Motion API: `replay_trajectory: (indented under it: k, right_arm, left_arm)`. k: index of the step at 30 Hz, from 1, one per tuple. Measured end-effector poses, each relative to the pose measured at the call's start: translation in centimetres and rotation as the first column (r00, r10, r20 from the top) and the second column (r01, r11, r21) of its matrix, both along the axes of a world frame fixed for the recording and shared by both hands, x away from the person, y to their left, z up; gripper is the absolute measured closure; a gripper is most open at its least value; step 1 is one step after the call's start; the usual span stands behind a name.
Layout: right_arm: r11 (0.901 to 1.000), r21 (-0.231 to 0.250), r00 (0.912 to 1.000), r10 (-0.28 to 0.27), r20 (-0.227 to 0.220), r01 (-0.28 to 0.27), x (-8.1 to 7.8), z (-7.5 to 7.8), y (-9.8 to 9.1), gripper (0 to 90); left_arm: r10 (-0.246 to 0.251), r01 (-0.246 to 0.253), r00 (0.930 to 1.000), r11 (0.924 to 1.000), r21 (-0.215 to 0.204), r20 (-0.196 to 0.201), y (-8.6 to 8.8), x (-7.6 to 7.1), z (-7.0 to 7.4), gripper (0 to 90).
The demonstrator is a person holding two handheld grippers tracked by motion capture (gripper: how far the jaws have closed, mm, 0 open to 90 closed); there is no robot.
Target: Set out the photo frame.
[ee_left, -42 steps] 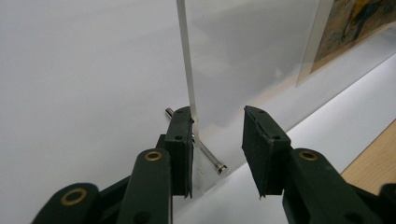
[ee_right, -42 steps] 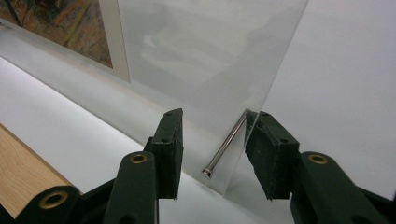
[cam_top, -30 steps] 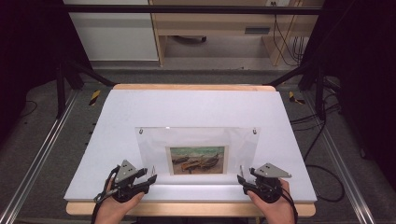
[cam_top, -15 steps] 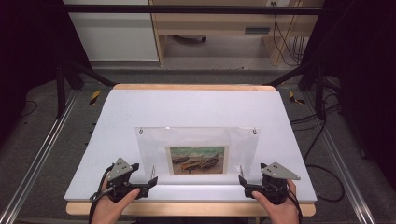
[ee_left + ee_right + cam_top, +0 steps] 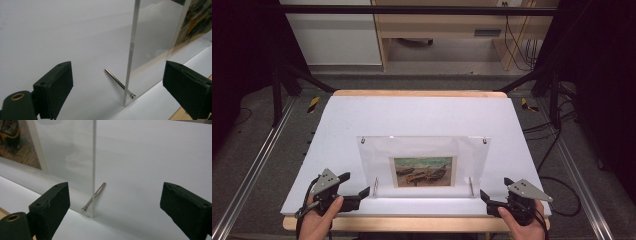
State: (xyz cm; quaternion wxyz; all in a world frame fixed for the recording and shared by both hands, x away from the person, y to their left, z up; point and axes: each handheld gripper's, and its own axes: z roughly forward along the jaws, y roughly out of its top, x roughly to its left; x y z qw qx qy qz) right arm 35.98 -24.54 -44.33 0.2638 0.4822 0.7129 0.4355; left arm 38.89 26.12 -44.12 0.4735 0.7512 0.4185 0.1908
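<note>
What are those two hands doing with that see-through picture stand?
A person holds a gripper in each hand at the near edge of the white table. A clear acrylic frame with a boat picture stands upright between them on metal pins. The left gripper and right gripper have just been opening, with nothing between their fingers; the frame stands alone.

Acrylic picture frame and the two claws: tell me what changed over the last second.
Both claws have let go. The left claw and right claw were closed in at the acrylic picture frame's lower corners; their jaws have just been opening, and both have drawn outward, away from its side edges, with nothing between them now. The frame stays standing upright on the white board in the same spot.
</note>
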Motion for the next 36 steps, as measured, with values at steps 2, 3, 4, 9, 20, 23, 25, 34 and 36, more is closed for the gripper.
replay_trajectory:
  k: [2, 3, 4, 9, 20, 23, 25, 34, 36]
  right_arm:
    - [0.9999, -0.004, 0.9999, -0.014, -0.001, 0.014, -0.1, 0.0, -0.5, 11.9]
    - [0.9998, -0.01, 0.9998, -0.018, 0.001, 0.018, -0.1, -0.1, -0.7, 13.0]
    - [0.9997, -0.01, 0.9998, -0.022, 0.0, 0.022, -0.1, -0.1, -0.9, 13.7]
    - [0.9974, -0.025, 0.9976, -0.068, 0.015, 0.068, -0.1, -0.1, -1.7, 16.2]
    - [0.9766, -0.118, 0.9836, -0.176, 0.041, 0.18, 1.9, -1.3, -2.6, 19.3]
    - [0.9725, -0.128, 0.9808, -0.192, 0.034, 0.195, 3.1, -1.6, -2.6, 19.5]
    - [0.9706, -0.13, 0.9792, -0.201, 0.024, 0.203, 3.9, -1.8, -2.6, 19.5]
    - [0.9666, -0.09, 0.9687, -0.244, -0.044, 0.24, 8.1, -2.3, -3.0, 19.5]
    - [0.9658, -0.091, 0.9671, -0.248, -0.056, 0.243, 8.3, -2.4, -2.9, 17.2]
  left_arm:
    - [0.013, -0.013, 0.9999, 0.9999, -0.001, 0.001, 0.4, 0.1, 0.0, 10.0]
    - [0.018, -0.018, 0.9998, 0.9998, 0.0, 0.001, 0.6, 0.1, 0.1, 10.0]
    - [0.025, -0.025, 0.9997, 0.9997, 0.005, 0.003, 0.8, 0.1, 0.1, 10.1]
    - [0.072, -0.072, 0.9974, 0.9972, 0.017, 0.001, 1.9, 0.5, 0.0, 10.2]
    - [0.141, -0.144, 0.9895, 0.9833, 0.111, 0.03, 3.0, 2.6, -0.9, 10.5]
    - [0.191, -0.194, 0.9808, 0.975, 0.108, 0.039, 3.4, 3.8, -1.1, 11.0]
    - [0.209, -0.211, 0.9774, 0.9737, 0.086, 0.035, 3.7, 4.6, -1.3, 10.9]
    - [0.21, -0.21, 0.9775, 0.9772, 0.027, 0.024, 4.1, 7.1, -1.8, 8.0]
    - [0.206, -0.207, 0.9778, 0.9782, 0.02, 0.037, 4.1, 6.9, -1.7, 7.3]
